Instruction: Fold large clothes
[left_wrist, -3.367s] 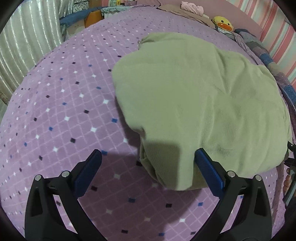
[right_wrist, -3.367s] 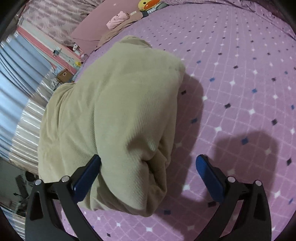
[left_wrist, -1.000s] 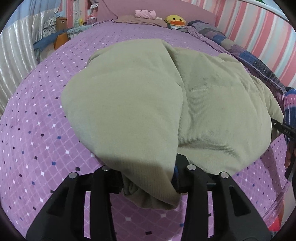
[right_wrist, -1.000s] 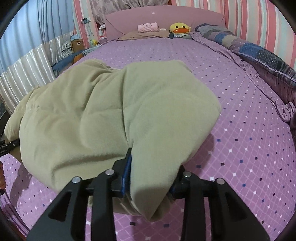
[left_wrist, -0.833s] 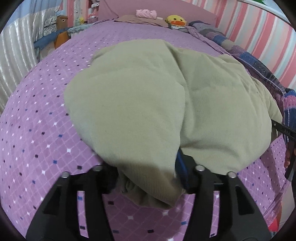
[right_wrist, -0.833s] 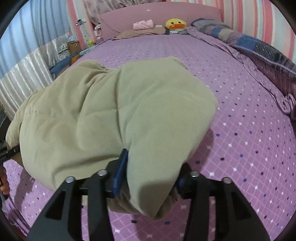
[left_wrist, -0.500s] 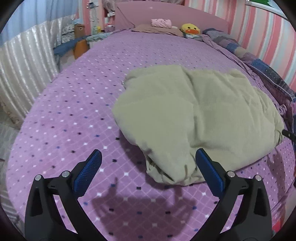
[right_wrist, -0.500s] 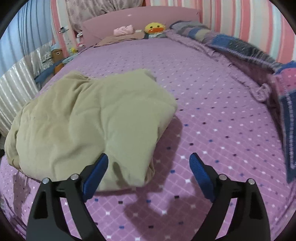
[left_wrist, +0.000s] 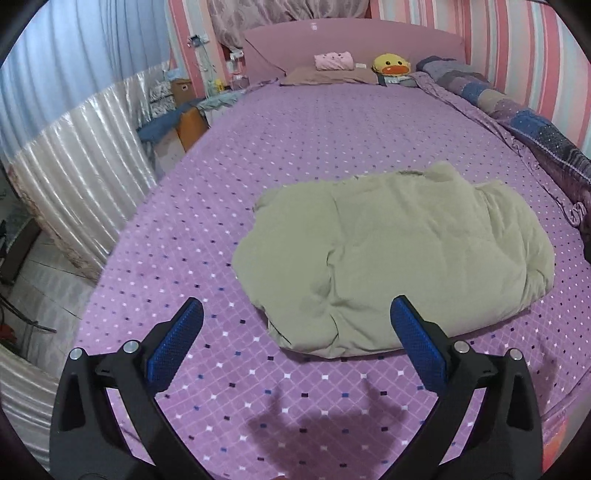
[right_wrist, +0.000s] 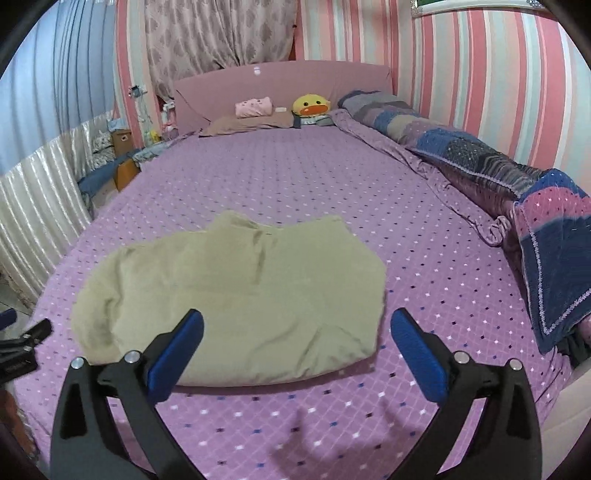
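Olive garment (left_wrist: 399, 258) lies as a folded bundle on the bed (left_wrist: 295, 155) near its foot edge, long axis running across, just ahead of both the left gripper (left_wrist: 295, 338) and right gripper (right_wrist: 295, 341), whose jaws have just opened wide and hold nothing.

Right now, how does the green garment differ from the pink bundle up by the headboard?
The green garment is olive, large and loosely folded, lying at the near end of the bed. The pink bundle is pale pink, looks far smaller, and sits on a brown pillow. Both are fabric lying untouched.
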